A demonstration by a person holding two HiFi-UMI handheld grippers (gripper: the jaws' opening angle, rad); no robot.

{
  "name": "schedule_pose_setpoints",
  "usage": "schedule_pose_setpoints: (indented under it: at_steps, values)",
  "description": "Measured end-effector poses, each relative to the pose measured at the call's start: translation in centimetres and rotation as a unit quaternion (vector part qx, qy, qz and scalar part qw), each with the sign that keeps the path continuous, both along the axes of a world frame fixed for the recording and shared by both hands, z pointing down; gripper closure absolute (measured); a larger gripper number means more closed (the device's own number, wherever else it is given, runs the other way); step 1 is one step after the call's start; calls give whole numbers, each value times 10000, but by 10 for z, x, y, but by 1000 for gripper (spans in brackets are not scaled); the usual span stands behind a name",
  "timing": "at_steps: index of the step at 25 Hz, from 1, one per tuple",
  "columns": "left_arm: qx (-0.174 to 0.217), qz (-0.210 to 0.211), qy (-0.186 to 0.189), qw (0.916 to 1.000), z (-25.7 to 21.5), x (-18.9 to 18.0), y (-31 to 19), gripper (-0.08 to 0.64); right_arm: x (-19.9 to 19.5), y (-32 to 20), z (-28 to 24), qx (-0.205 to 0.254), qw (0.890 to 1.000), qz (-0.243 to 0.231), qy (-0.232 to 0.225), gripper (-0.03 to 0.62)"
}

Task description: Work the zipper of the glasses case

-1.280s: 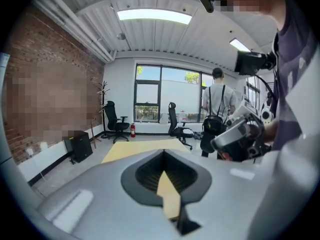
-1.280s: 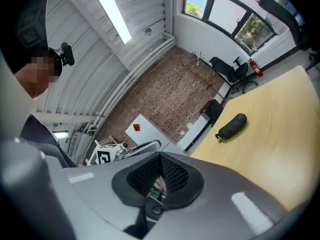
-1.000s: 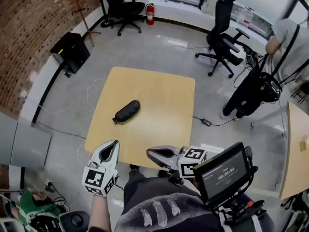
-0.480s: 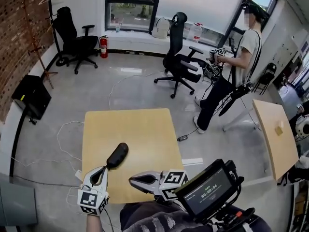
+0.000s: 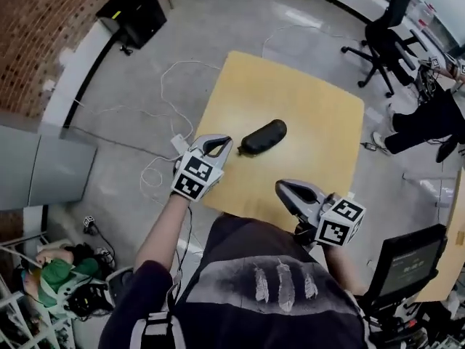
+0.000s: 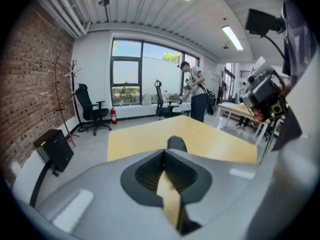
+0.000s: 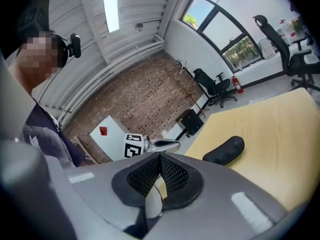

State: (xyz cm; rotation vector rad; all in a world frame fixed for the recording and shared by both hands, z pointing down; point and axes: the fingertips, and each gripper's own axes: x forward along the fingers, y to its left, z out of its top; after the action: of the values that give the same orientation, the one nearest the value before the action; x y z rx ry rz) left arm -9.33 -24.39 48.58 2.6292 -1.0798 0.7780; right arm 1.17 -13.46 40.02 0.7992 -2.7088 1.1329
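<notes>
Table (image 5: 312, 107) holds only the glasses case (image 5: 263, 137), open on all sides. Left gripper (image 5: 222, 145) just beside its near end, right gripper (image 5: 285, 189) at near edge, clear path. Floor cables (image 5: 168, 86) lie left, off the table.

The black, oblong, round-ended glasses case (image 5: 263, 137) lay flat and slantwise on the pale wooden table (image 5: 312, 107), toward its left side, seemingly zipped shut, though the zipper was too small to make out.

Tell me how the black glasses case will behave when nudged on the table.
The case looks rounded and elongated, so it may rock or roll sideways. It lies loose on the smooth table, so it will probably slide unless pinned. Its bulging shell suggests something fairly stiff and light.
</notes>
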Motion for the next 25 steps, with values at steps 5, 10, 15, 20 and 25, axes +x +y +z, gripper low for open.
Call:
schedule_pose_setpoints:
  at_steps: [5, 10, 15, 20, 25]
  values:
    - [-1176, 553, -488, 9903, 73, -19, 27, 327, -40, 6, 34, -384, 9979, -515, 63, 592]
    - [-1051, 1098, -1317, 9796, 109, 6, 21, 322, -46, 6, 63, -665, 9949, -710, 252, 592]
    - [-891, 1405, -1743, 9705, 131, 21, 18, 376, -37, 10, 114, -971, 9890, -729, 843, 591]
    - [-1035, 1343, -1694, 9708, 130, 19, 20, 404, -26, -2, 153, -1099, 9834, -607, 1309, 591]
    - [-1453, 1072, -1300, 9749, 127, 20, 27, 438, -26, -20, 186, -1168, 9769, -698, 1646, 591]
